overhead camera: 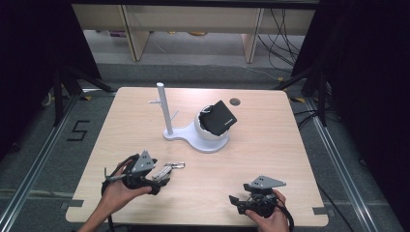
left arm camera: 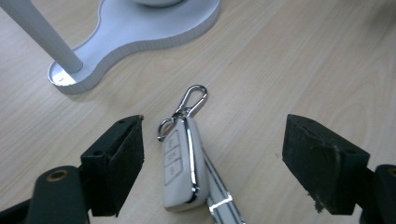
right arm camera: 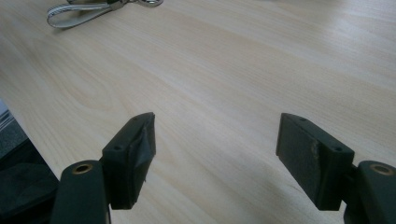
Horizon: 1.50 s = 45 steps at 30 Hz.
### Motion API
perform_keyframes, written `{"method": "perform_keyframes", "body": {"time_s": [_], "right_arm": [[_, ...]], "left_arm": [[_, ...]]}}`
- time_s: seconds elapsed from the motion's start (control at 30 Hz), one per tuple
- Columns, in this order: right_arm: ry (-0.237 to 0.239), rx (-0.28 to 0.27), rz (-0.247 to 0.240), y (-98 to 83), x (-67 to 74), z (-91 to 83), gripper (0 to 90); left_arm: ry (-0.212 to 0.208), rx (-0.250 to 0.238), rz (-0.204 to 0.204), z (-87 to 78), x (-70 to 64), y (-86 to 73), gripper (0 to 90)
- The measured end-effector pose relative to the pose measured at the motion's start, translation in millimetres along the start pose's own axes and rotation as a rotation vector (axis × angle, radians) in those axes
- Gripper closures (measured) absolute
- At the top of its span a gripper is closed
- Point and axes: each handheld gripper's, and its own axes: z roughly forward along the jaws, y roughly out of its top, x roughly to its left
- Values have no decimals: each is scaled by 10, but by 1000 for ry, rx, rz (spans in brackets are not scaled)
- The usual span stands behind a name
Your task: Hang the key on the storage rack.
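now | key fob flat on table, between spread left gripper jaws

Light wood worktop with rounded corners, a small dark round grommet near its far edge. White stand sits mid-worktop: flat figure-eight base, upright white post with short side pegs on the left lobe, white bowl-like cup on the right lobe. Black wallet-like pouch rests tilted in the cup, sticking out above the rim. Grey floor around, a black "5" mark on the left, cables at the far right.
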Motion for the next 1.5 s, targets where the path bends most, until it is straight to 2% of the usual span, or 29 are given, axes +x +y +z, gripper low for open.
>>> {"method": "perform_keyframes", "body": {"time_s": [0.07, 0.17, 0.2, 0.23, 0.27, 0.3, 0.43, 0.47, 0.53, 0.57, 0.6, 0.63, 0.67, 0.73, 0.8, 0.87, 0.97, 1.03, 1.27, 1.3, 1.33, 1.37, 1.4, 1.5], "right_arm": [[12, 0, 15, -2, -2, 4, 295], [-1, -5, 1, 1, -2, -9, 295], [2, 5, 30, -2, 23, -15, 295], [2, 8, 34, -3, 24, -18, 295], [-2, -2, 3, -1, -4, -14, 295], [9, -19, 5, -3, -10, -5, 295], [6, -13, -1, -4, -16, -8, 295], [6, -15, 3, -3, -14, -8, 295], [6, -7, 4, -1, -5, -13, 295], [5, -8, -4, -1, -6, -11, 295], [8, 4, 27, -4, 22, -17, 296], [10, -2, 12, -1, 12, -12, 296], [1, -10, -14, 1, -5, -13, 296], [14, -8, -10, 1, 0, -9, 296], [2, -8, -21, -1, 0, -9, 296], [9, 0, 6, -3, 21, -10, 296], [9, -15, -22, -3, 8, 2, 296], [9, -11, -23, -1, 7, -5, 296], [23, -5, -27, 0, 14, 1, 296], [20, -2, -21, -1, 23, -3, 296], [21, -1, -21, -1, 25, -3, 296], [23, 1, -20, -2, 30, 1, 296], [27, 8, -12, -1, 37, 0, 296], [21, -4, -30, -1, 32, 2, 296]], "left_arm": [[5, 41, -3, 86, 98, 81, 234], [-5, 140, 28, 248, 192, 179, 293], [-21, 178, 30, 298, 224, 206, 311], [-33, 196, 34, 338, 248, 221, 349], [-38, 223, 33, 411, 290, 256, 362], [-38, 240, 44, 441, 309, 275, 375], [-63, 300, 65, 598, 340, 369, 467], [-84, 345, 88, 638, 337, 402, 479], [-103, 382, 102, 701, 312, 434, 492], [-109, 401, 102, 724, 295, 446, 502], [-106, 430, 115, 769, 272, 472, 508], [-100, 462, 135, 788, 270, 501, 524], [-100, 471, 141, 809, 265, 512, 539], [-105, 511, 154, 868, 254, 546, 550], [-105, 520, 159, 898, 253, 568, 568], [-112, 550, 166, 938, 247, 589, 580], [-130, 605, 185, 1002, 246, 613, 609], [-134, 619, 175, 1032, 270, 626, 641], [-128, 698, 196, 1093, 294, 681, 693], [-127, 710, 181, 1096, 277, 680, 692], [-126, 737, 207, 1107, 271, 690, 689], [-129, 756, 209, 1114, 258, 696, 674], [-122, 769, 228, 1123, 242, 706, 661], [-97, 785, 272, 1144, 188, 717, 684]]}}
